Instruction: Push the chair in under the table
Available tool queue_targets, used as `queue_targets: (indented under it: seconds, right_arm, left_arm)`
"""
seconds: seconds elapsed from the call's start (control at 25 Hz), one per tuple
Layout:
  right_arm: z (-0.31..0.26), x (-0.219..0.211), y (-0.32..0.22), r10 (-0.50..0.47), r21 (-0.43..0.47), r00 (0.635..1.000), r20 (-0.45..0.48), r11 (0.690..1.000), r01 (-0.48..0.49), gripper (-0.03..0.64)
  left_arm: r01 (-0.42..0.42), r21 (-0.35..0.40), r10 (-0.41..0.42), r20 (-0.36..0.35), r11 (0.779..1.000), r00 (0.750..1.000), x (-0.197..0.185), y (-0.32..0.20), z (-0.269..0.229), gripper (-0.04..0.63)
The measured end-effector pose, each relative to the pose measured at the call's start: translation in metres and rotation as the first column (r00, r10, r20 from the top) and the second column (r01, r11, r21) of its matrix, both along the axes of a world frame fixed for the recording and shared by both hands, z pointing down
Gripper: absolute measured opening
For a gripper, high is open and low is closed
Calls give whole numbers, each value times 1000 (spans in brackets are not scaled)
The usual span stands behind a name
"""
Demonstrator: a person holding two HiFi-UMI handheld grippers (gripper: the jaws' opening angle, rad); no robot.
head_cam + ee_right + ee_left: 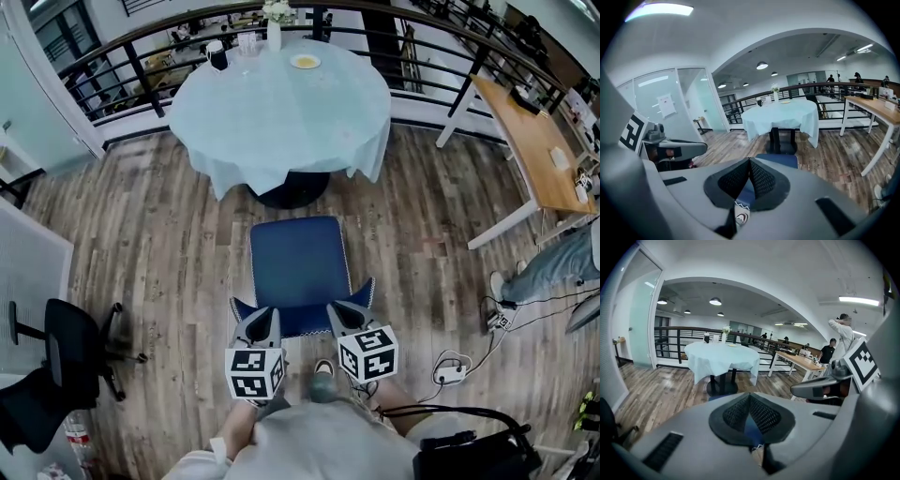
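The blue chair (298, 267) stood pulled out on the wood floor, its seat wholly clear of the round table (281, 122) with the pale cloth. The chair's far edge lay just short of the table's dark pedestal base. The backrest was on the near side, toward the person, so the table lay straight beyond the chair from both claws. The line of the push therefore ran near to far, almost square to the backrest.

The left gripper (266, 317) sat over the left part of the backrest and the right gripper (343, 309) over the right part. They were level with each other and neither was nearer than the other. Both pointed forward and down toward the seat. From above, the tips appeared to be at the backrest's top edge, though actual contact could not be made out.

Each gripper view showed its own jaws drawn together at the tips with nothing pinched between them — only a sliver of blue chair showing past them. In the right gripper view the seat (780, 160) lined up under the table (780, 115), which suggested a straight shove would need little steering.
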State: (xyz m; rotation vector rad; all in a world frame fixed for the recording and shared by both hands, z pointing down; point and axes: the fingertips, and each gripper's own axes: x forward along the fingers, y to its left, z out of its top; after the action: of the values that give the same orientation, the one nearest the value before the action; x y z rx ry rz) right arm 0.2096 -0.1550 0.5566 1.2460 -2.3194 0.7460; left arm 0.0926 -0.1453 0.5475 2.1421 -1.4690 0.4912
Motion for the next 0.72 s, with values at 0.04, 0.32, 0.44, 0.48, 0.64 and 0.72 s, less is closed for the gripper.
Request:
queue_targets:
  seconds: [0.04,0.32,0.44,0.48,0.64,0.72]
  right_arm:
    - [2,0,2,-9,-4,1000,-5,1000,9,17]
    - [16,-2,19,-89,-29,995,-36,996,88,20]
    - [21,-4,29,-94,-55,995,-20,994,93,88]
    - [22,-4,32,-98,-61,995,-21,993,96,103]
    - [29,-3,45,-121,-73,992,-41,990,117,124]
    - [32,0,51,-129,-76,990,-56,989,125,129]
  left_arm:
    - [-16,0,16,-3,1000,1000,0,1,0,3]
    - [-133,-75,134,8,988,991,10,21,16,35]
    - [-171,-110,175,26,979,984,17,33,25,129]
    - [-184,-120,188,30,976,982,20,37,28,157]
    - [-208,-148,216,44,967,975,28,53,41,207]
    - [-207,-157,218,55,966,974,29,60,46,216]
